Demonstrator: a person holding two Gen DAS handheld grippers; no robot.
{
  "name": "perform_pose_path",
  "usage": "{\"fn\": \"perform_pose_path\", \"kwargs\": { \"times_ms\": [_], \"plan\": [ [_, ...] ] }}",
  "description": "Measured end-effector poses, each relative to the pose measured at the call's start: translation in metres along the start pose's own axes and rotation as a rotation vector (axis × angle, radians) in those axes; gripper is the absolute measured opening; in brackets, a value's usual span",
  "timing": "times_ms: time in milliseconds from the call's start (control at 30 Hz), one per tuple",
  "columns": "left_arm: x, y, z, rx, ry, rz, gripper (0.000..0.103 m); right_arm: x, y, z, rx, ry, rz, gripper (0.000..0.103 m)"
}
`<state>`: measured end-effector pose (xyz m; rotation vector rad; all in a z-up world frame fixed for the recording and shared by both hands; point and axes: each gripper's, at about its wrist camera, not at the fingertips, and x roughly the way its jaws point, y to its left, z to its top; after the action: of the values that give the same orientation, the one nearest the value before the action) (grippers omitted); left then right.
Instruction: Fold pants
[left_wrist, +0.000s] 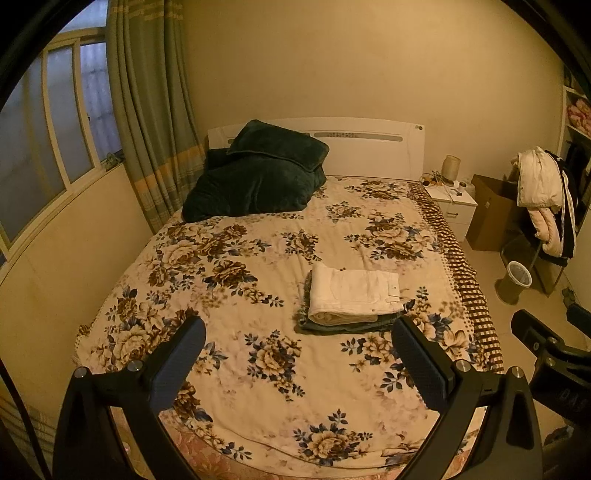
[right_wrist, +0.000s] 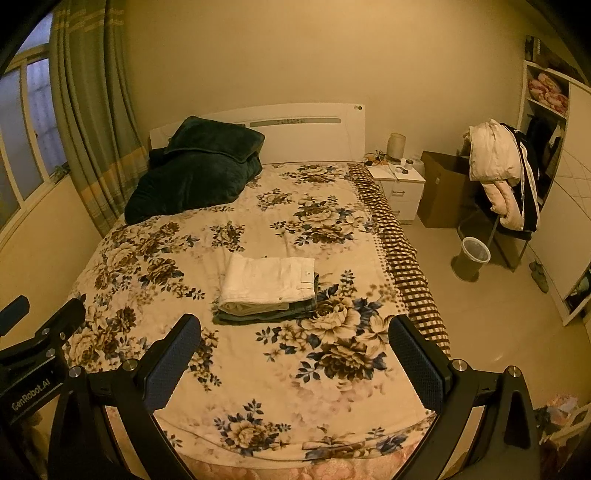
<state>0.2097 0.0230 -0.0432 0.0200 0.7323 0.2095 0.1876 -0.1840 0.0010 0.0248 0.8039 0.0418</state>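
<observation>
White folded pants (left_wrist: 352, 293) (right_wrist: 267, 282) lie on top of a darker folded garment (left_wrist: 343, 325) (right_wrist: 258, 315), forming a small stack on the floral bedspread (left_wrist: 258, 266) (right_wrist: 258, 369), right of the bed's middle. My left gripper (left_wrist: 299, 354) is open with nothing between its fingers, held back from the stack near the foot of the bed. My right gripper (right_wrist: 295, 350) is open too and holds nothing, also short of the stack. The right gripper's body shows at the right edge of the left wrist view, and the left one at the left edge of the right wrist view.
A dark green blanket (left_wrist: 255, 177) (right_wrist: 195, 170) is heaped by the white headboard (left_wrist: 369, 147). A window and curtain (left_wrist: 147, 110) stand left. A nightstand (right_wrist: 402, 188), a cardboard box (right_wrist: 439, 188), a chair hung with clothes (right_wrist: 506, 177) and a bin (right_wrist: 472, 258) stand on the floor to the right.
</observation>
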Motion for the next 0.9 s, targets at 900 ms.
{"fn": "perform_pose_path", "kwargs": {
  "times_ms": [900],
  "plan": [
    [-0.0019,-0.0002,-0.0008,0.001,-0.003,-0.003,0.103,0.0005,0.0049,0.0014,-0.005,0.002,-0.001,0.103]
  ]
}}
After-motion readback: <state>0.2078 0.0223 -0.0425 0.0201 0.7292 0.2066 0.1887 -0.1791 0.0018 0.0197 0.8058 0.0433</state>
